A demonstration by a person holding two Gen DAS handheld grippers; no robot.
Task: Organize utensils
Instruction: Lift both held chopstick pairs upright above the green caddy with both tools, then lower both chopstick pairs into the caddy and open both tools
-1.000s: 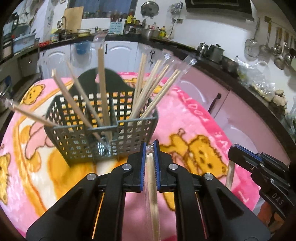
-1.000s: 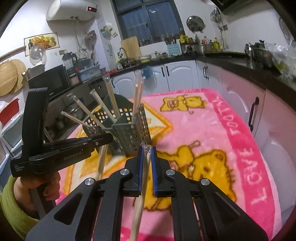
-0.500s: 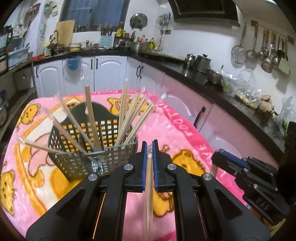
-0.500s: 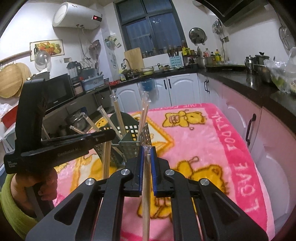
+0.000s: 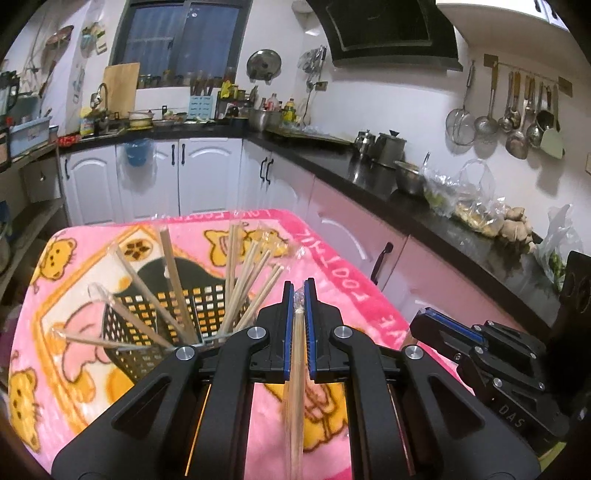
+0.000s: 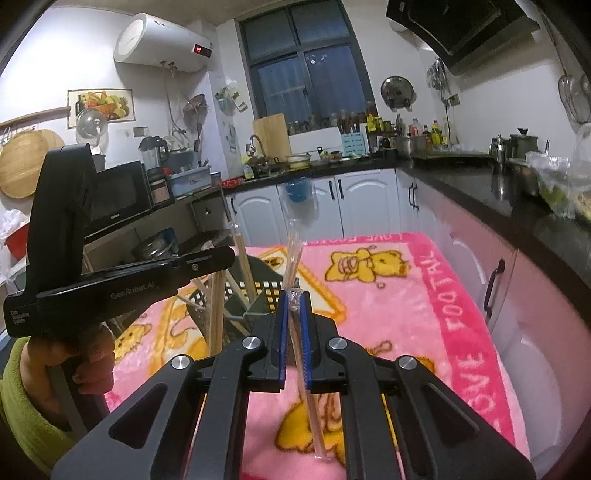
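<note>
Your left gripper [image 5: 299, 295] jaws clench a plastic-wrapped wooden chopstick pair [image 5: 295, 387]; your right gripper [image 6: 294, 299] jaws clench another wrapped pair [image 6: 306, 369], near the dark perforated plastic basket [image 5: 147, 317].

Pink cartoon-bear blanket [image 5: 343, 258], lettered border, spread over the tabletop. Black L-shaped kitchen counter [image 5: 369, 173] running from 10 o'clock round to 3 o'clock, white cabinet doors [image 5: 207, 173] beneath. Dark window [image 5: 181, 40] at 12 o'clock; wooden cutting board [image 5: 120, 86] leaning below it at 11 o'clock. Black range hood [image 5: 388, 29] at 1 o'clock. Rail of hanging ladles and strainers [image 5: 517, 118] at 2 o'clock; two metal kettles [image 5: 380, 146] on the counter under it. Right wrist view: white water heater [image 6: 159, 42] at 11 o'clock, black microwave [image 6: 118, 192] at 9 o'clock, framed fruit picture [image 6: 101, 105] above it.
</note>
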